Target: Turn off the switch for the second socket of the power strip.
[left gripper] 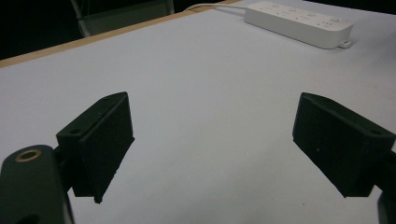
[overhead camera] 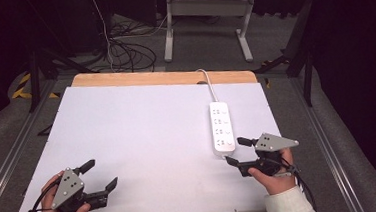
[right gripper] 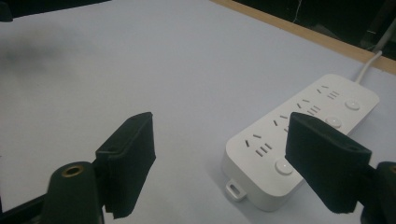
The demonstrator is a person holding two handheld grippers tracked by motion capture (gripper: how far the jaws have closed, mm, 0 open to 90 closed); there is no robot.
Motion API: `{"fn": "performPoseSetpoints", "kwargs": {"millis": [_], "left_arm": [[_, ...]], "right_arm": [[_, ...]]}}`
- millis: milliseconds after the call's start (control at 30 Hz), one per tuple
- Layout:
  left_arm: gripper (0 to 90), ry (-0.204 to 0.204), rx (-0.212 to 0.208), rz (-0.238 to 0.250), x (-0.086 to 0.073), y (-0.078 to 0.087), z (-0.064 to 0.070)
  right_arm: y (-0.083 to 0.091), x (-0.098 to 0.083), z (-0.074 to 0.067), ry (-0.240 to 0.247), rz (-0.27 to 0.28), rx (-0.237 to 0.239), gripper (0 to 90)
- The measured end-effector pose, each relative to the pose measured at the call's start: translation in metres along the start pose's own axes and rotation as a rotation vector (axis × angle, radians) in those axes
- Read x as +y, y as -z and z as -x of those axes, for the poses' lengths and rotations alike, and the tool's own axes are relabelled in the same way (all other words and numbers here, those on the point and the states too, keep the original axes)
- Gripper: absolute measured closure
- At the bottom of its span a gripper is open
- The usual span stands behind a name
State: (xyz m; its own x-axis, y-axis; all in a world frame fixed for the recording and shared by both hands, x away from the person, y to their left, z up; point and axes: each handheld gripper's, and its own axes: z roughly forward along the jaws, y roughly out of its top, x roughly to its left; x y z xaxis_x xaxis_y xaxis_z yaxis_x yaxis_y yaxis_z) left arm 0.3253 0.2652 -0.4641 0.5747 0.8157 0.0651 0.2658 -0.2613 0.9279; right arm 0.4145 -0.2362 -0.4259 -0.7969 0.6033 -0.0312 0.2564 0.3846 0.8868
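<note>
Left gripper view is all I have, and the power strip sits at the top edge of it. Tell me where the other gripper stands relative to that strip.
Observer: In the high view the right gripper is at the near end of the power strip, jaws open, not touching it.
Operator: Give me the strip's layout.
Observer: The right gripper view shows sockets in a row, each with a round button beside it.
Operator: Report where its cable goes.
Observer: The white cable leaves the strip's far end and runs over the table's wooden far edge.
Operator: Say what is at the strip's near end.
Observer: A small white hanging tab sticks out of it, lying on the white tabletop.
</note>
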Motion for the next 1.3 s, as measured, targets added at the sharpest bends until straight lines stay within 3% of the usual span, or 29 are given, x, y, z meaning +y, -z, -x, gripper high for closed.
{"fn": "performPoseSetpoints", "kwargs": {"millis": [567, 633, 667, 733, 800, 867, 900, 1033, 1300], "left_arm": [[13.1, 0.008, 0.009, 0.004, -0.001, 0.003, 0.001], [13.5, -0.001, 0.014, 0.004, -0.002, 0.005, 0.0], [13.5, -0.002, 0.014, 0.003, -0.002, 0.005, 0.0], [13.7, 0.002, 0.014, 0.004, -0.002, 0.006, 0.001], [13.7, 0.003, 0.016, 0.003, -0.002, 0.006, 0.001], [13.7, 0.001, 0.019, 0.002, -0.003, 0.007, 0.001], [13.7, 0.005, 0.019, 0.002, -0.003, 0.007, 0.002], [14.1, 0.004, 0.021, 0.0, -0.003, 0.007, 0.001], [14.2, 0.012, 0.018, 0.0, -0.003, 0.007, 0.001]], "right_arm": [[-0.004, 0.019, 0.009, 0.03, 0.005, -0.005, 26.1], [-0.005, 0.023, 0.011, 0.038, -0.004, 0.003, 39.9], [-0.005, 0.023, 0.011, 0.038, -0.004, 0.003, 39.9], [-0.006, 0.03, 0.016, 0.036, -0.01, 0.03, 54.2], [-0.006, 0.033, 0.017, 0.035, -0.009, 0.025, 58.6], [-0.008, 0.04, 0.023, 0.045, -0.018, 0.033, 73.4], [-0.008, 0.04, 0.023, 0.045, -0.018, 0.033, 73.4], [-0.013, 0.046, 0.034, 0.023, -0.033, 0.043, 90.0], [-0.024, 0.053, 0.052, -0.014, -0.05, 0.015, 90.0]]}}
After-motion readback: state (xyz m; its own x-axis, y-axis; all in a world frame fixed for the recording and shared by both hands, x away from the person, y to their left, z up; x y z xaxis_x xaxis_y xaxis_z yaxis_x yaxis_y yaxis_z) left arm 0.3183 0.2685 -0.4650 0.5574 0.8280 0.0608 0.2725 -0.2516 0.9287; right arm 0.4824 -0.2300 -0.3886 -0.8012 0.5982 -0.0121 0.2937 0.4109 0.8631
